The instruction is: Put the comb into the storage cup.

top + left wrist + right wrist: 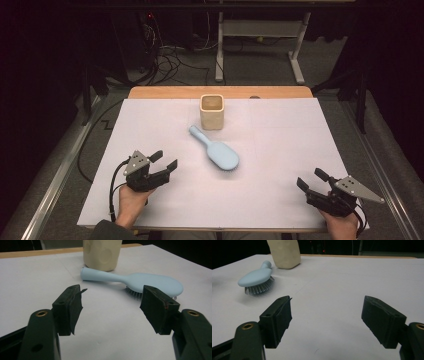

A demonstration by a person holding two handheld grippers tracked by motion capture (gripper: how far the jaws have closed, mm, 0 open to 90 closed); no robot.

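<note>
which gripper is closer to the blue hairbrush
Left. The left gripper sits just left of the hairbrush, jaws open toward it. The right gripper is farther off, near the table's front right corner.

A lab or recording room is suggested; the surface [150, 200] is covered with plain white sheeting over a wooden top; loose cables [167, 60] are strewn across the grey floor [260, 65] behind it; the legs of a metal-framed desk [297, 55] are seen beyond; the surroundings are kept dark.
</note>
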